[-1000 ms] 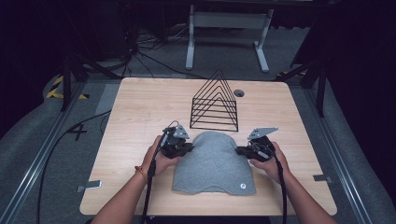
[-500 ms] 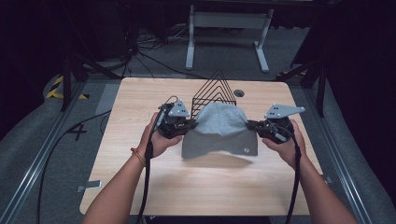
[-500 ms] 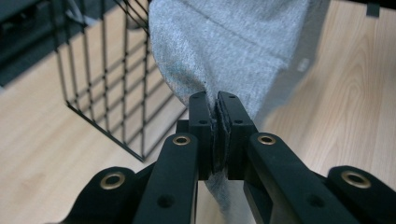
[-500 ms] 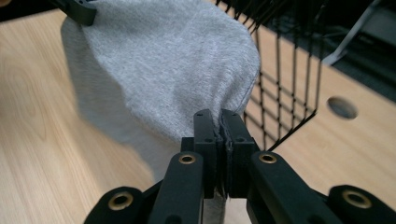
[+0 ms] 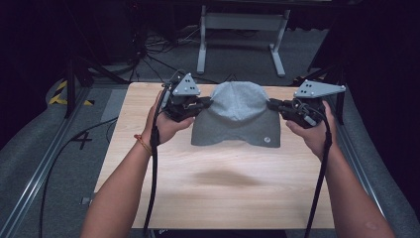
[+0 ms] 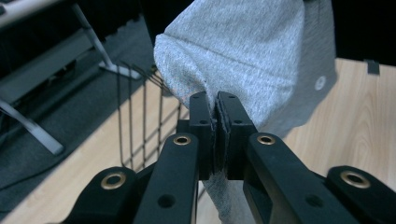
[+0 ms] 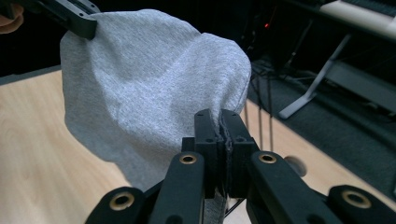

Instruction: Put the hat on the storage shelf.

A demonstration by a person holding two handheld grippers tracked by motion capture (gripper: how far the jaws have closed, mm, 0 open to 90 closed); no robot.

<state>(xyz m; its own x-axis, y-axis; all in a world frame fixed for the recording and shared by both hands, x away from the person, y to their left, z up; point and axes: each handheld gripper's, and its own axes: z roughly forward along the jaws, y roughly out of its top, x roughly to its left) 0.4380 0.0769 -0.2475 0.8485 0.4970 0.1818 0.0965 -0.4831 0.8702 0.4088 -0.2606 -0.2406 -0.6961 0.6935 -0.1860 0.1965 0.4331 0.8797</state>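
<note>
A grey knit hat [image 5: 237, 115] with a small round badge hangs in the air above the wooden table [image 5: 223, 193], stretched between both grippers. My left gripper [image 5: 207, 103] is shut on the hat's left edge, and the cloth [image 6: 252, 65] is pinched between its black jaws [image 6: 215, 100]. My right gripper [image 5: 273, 105] is shut on the hat's right edge, where the fabric [image 7: 149, 88] folds into its jaws [image 7: 220, 116]. The other gripper's jaw tip [image 7: 77, 21] holds the far corner in the right gripper view.
A black wire rack [image 6: 140, 116] stands on the table behind the hat, mostly hidden by it in the high view. A white metal stand [image 5: 240, 29] and cables lie on the floor beyond the table. A small round disc [image 7: 295, 165] sits near the table's far edge.
Both grippers have lifted the hat from flat on the table up into the air and drawn it closer to the camera; it now hangs in front of the wire rack.
</note>
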